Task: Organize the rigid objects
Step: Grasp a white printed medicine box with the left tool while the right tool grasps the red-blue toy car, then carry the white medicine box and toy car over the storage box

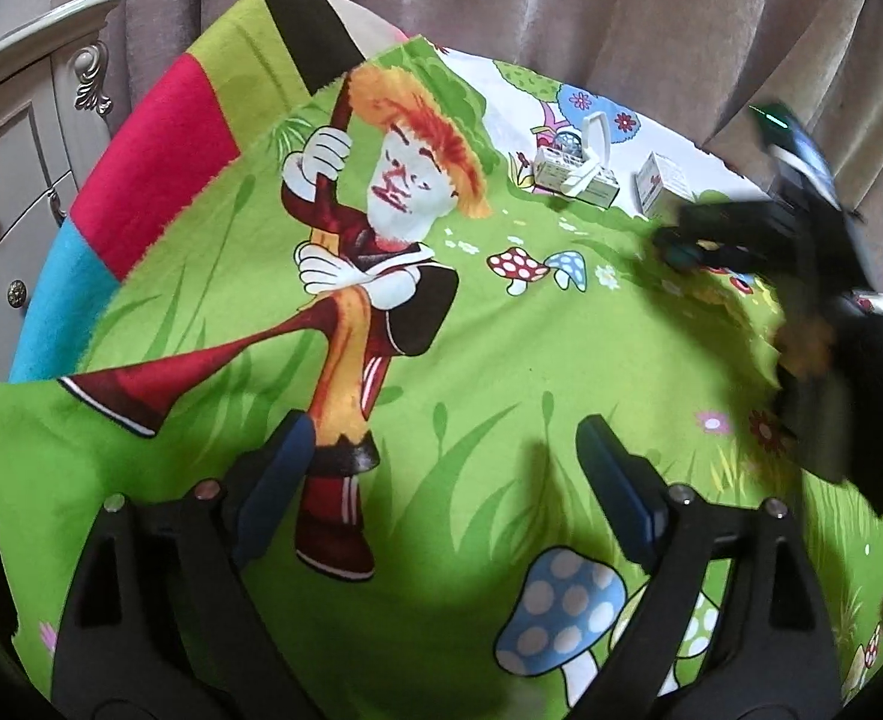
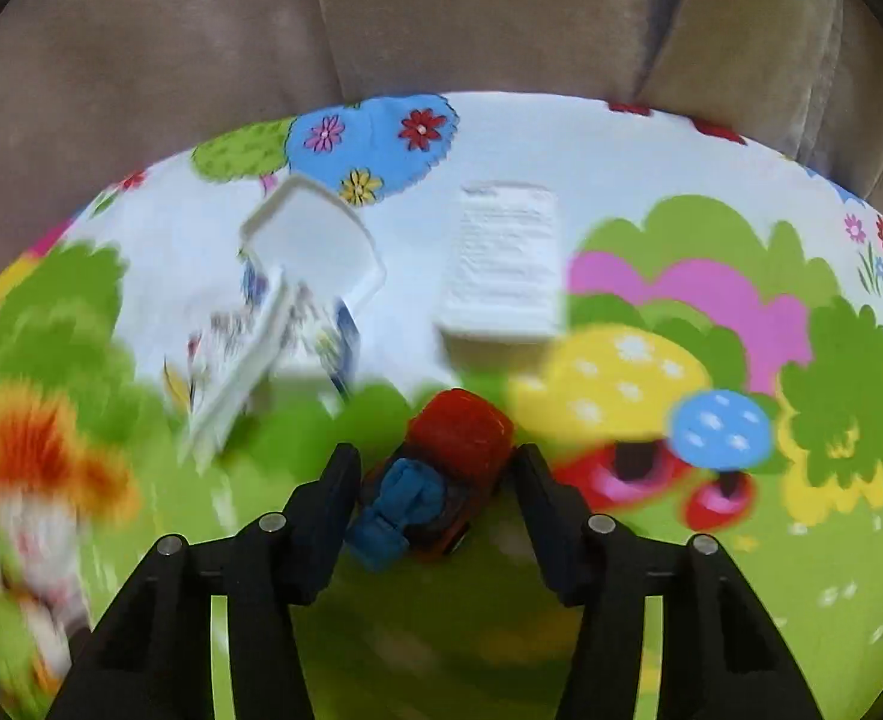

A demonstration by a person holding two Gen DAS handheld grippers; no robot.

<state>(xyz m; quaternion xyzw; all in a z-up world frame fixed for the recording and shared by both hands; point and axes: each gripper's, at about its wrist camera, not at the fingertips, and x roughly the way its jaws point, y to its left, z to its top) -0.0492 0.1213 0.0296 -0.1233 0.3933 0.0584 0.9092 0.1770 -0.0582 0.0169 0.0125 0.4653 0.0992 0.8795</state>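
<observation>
A toy car (image 2: 459, 432) with a red body and a blue part sits between the fingers of my right gripper (image 2: 436, 455), low over the green cartoon cloth (image 2: 711, 600); both pads touch its sides, so the gripper is shut on it. Just beyond it stand a white basket (image 2: 297, 276) with a raised handle and a white box (image 2: 504, 264). In the left wrist view the same basket (image 1: 573, 174) and box (image 1: 660, 183) stand at the far right, with the blurred right gripper (image 1: 681, 252) close by. My left gripper (image 1: 444, 426) is open and empty above the cloth.
A cream dresser (image 1: 9, 180) stands at the left, beyond the cloth's edge. A grey-pink curtain (image 1: 561, 12) hangs behind. A striped red, blue and green blanket (image 1: 159, 162) lies under the cloth's left side.
</observation>
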